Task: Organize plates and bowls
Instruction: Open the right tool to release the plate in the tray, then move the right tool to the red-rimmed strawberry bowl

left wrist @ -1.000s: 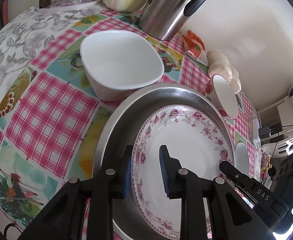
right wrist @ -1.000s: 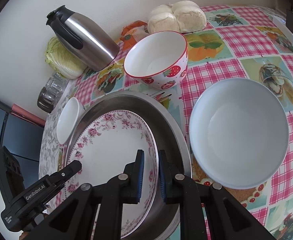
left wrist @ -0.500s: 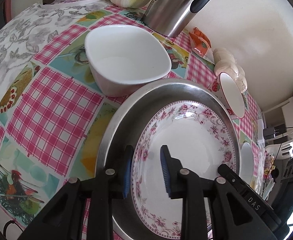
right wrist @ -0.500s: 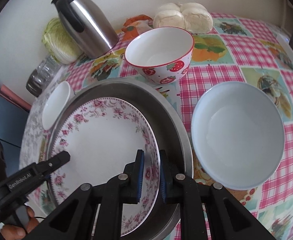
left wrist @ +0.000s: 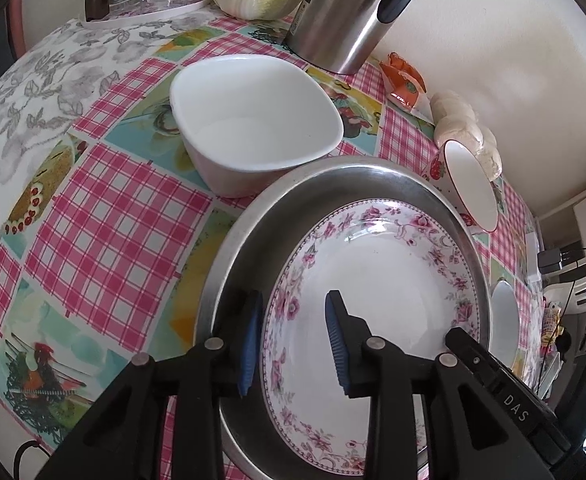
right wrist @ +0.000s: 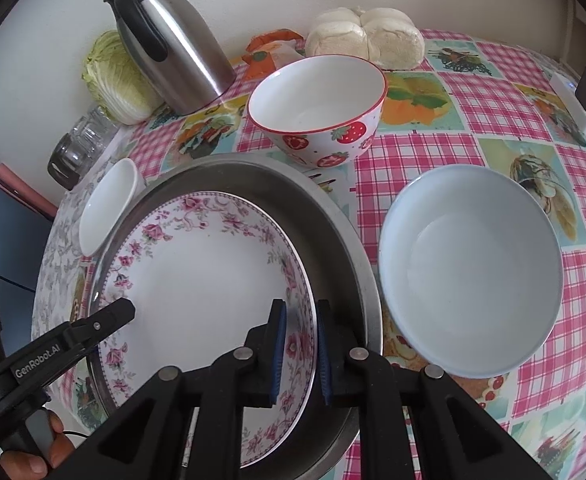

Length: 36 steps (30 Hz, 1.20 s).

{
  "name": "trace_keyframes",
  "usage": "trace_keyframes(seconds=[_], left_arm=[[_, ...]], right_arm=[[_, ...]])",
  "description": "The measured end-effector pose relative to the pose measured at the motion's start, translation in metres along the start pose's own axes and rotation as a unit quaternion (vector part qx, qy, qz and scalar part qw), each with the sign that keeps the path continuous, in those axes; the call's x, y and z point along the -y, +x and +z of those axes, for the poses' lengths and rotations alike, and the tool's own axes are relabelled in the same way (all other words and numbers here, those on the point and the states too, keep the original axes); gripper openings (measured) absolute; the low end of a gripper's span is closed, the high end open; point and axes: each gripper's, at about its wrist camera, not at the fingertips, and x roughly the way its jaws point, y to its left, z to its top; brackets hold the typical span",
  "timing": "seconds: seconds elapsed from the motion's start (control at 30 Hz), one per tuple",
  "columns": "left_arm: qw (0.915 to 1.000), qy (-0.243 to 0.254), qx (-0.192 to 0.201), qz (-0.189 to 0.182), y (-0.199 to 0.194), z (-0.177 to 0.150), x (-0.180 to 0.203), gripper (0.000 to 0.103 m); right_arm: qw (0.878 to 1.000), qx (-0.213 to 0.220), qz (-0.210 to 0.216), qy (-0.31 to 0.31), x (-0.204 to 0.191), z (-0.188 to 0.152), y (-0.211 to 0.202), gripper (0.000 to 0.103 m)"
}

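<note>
two grippers of mine straddle one floral plate [right wrist: 209,276], a shallow glazed round with pink roses on its rim, lying inside a wide brushed-steel basin [right wrist: 333,236]. my right gripper [right wrist: 297,354] has its ribbed blue pads narrow, pinching the plate's near rim on the right side. my left gripper [left wrist: 293,342] has its jaws opening, the plate's left rim between them with a gap at each pad. around the basin, on a glossy checked oilcloth [left wrist: 105,216]: a squarish white bowl [left wrist: 253,124] touching the basin's far edge, a strawberry-print bowl [right wrist: 317,108] just beyond it, and a smooth pale blue bowl [right wrist: 469,268] just beside the basin on the right. a steel thermos [right wrist: 173,36] stands by the wall. open cloth lies left of the basin.
</note>
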Motion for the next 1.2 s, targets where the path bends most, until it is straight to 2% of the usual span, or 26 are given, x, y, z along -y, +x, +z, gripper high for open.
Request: trace_keyframes(seconds=[0.3,0.5,0.6,0.63,0.67,0.77,0.87,0.9,0.97,1.1,1.17,1.2], left_arm=[[0.9993,0.02,0.026,0.017,-0.013,-0.001,0.007,0.035],[0.9961,0.058,0.059,0.033,-0.029,-0.004,0.022,0.039],[0.9934,0.077,0.074,0.042,-0.037,-0.008,0.031,0.047],[0.9926,0.083,0.076,0.043,-0.038,-0.009,0.033,0.056],[0.9918,0.092,0.078,0.043,-0.039,-0.01,0.036,0.063],[0.988,0.112,0.085,0.065,-0.04,-0.013,0.042,0.066],[0.9846,0.123,0.088,0.087,-0.039,-0.014,0.045,0.071],[0.9842,0.123,0.089,0.092,-0.038,-0.014,0.044,0.073],[0.9837,0.12,0.092,0.097,-0.038,-0.013,0.044,0.083],[0.9829,0.114,0.1,0.104,-0.041,-0.013,0.04,0.084],[0.9822,0.113,0.101,0.111,-0.041,-0.013,0.039,0.091],[0.9817,0.112,0.102,0.115,-0.041,-0.013,0.039,0.091]], right_arm=[[1.0,0.019,-0.017,-0.01,-0.002,0.001,-0.011,0.018],[0.998,0.049,-0.029,-0.028,-0.01,0.004,-0.031,0.018],[0.996,0.071,-0.036,-0.037,-0.016,0.005,-0.042,0.018],[0.995,0.078,-0.038,-0.04,-0.017,0.005,-0.046,0.018],[0.995,0.085,-0.039,-0.042,-0.019,0.005,-0.049,0.023],[0.994,0.093,-0.042,-0.047,-0.021,0.005,-0.052,0.044],[0.994,0.092,-0.042,-0.051,-0.021,0.005,-0.05,0.049],[0.994,0.092,-0.042,-0.053,-0.022,0.005,-0.049,0.054],[0.993,0.094,-0.043,-0.057,-0.022,0.005,-0.049,0.064],[0.992,0.101,-0.047,-0.067,-0.023,0.003,-0.05,0.077],[0.991,0.103,-0.045,-0.066,-0.023,0.003,-0.05,0.082],[0.991,0.105,-0.045,-0.066,-0.022,0.004,-0.05,0.085]])
